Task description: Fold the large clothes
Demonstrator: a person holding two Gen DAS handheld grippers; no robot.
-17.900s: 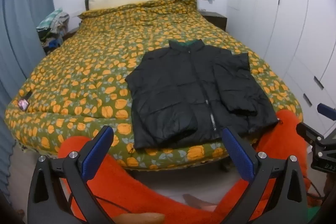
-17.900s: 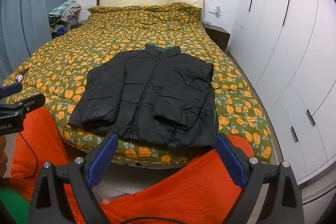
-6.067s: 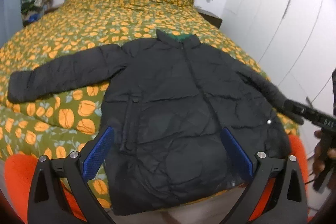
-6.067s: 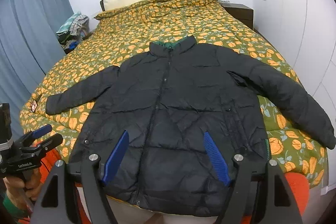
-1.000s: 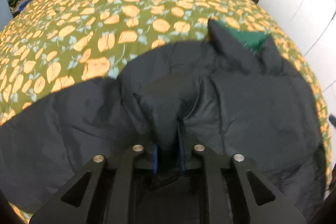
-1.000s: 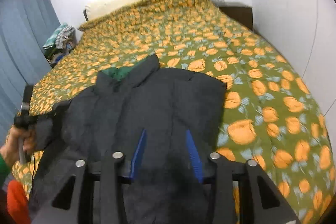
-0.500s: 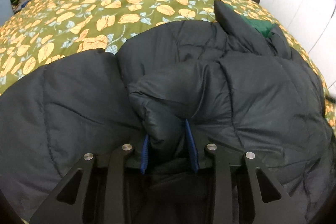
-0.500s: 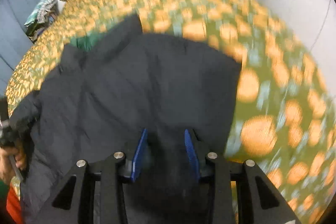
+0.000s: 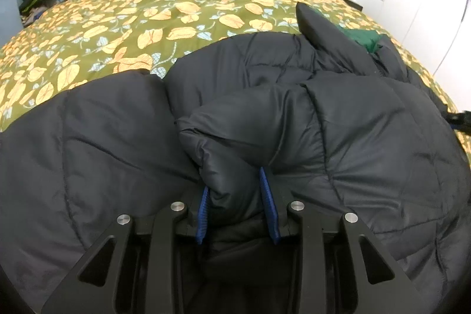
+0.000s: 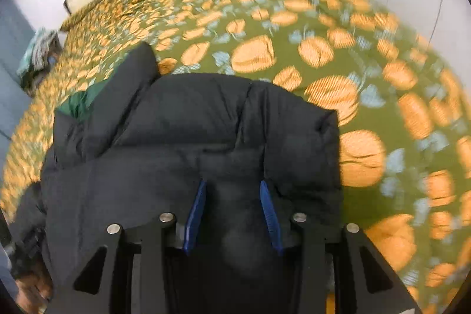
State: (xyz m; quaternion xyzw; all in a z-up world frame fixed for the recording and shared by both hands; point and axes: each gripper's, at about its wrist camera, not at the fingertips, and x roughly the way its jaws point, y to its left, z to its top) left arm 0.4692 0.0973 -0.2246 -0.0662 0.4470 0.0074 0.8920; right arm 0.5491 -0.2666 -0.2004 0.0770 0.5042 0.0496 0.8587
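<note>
Two grippers, both yours, are clamped on one black puffer jacket (image 9: 368, 137) lying on the bed's orange-patterned green quilt (image 9: 176, 5). Your left gripper (image 9: 237, 205) pinches a bunched roll of sleeve fabric between its blue pads. Your right gripper (image 10: 232, 211) (view blurred) grips padded fabric likewise. Quilted stitching shows, collar raised, green lining (image 9: 362, 36) exposed, one sleeve folded across the body.

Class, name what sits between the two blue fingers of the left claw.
A bunched fold of the black jacket fills the left claw, seen in the left wrist view.
</note>
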